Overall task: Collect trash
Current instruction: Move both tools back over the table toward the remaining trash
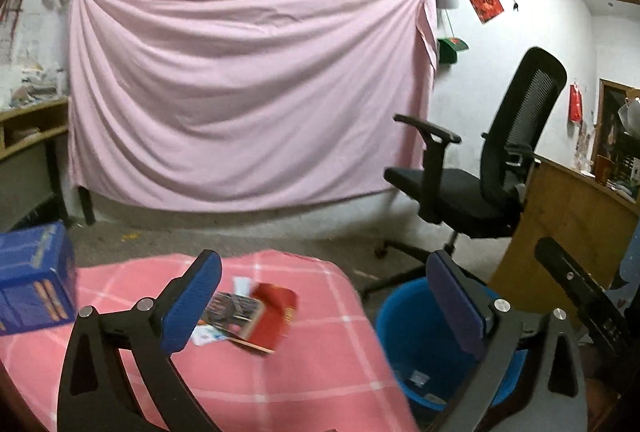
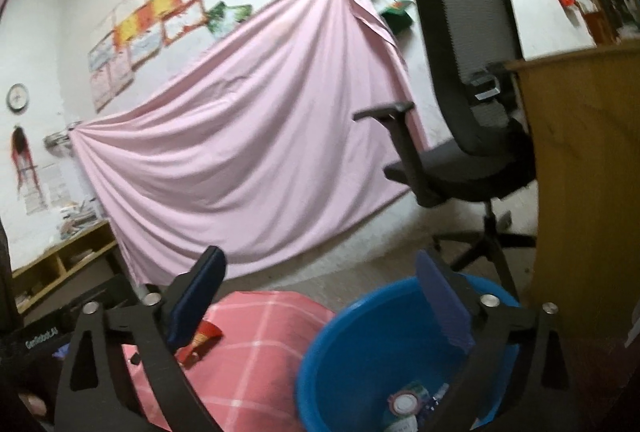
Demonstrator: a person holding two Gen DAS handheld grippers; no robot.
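A red packet [image 1: 272, 316] lies with printed wrappers and white paper scraps [image 1: 228, 312] on the pink checked tablecloth [image 1: 280, 384]. My left gripper [image 1: 324, 308] is open and empty, above and just short of that pile. A blue plastic bin [image 1: 404, 328] stands on the floor right of the table. In the right wrist view the bin [image 2: 340, 352] holds a round lidded cup [image 2: 405, 403] and other scraps. My right gripper [image 2: 320, 308] is open and empty above the bin's rim. The red packet [image 2: 202, 342] shows behind its left finger.
A blue box [image 1: 34, 280] sits on the table's left edge. A black office chair [image 1: 480, 168] stands beyond the bin, next to a wooden desk [image 1: 568, 216]. A pink sheet [image 1: 248, 92] hangs on the back wall. A low wooden shelf [image 2: 60, 264] is at the left.
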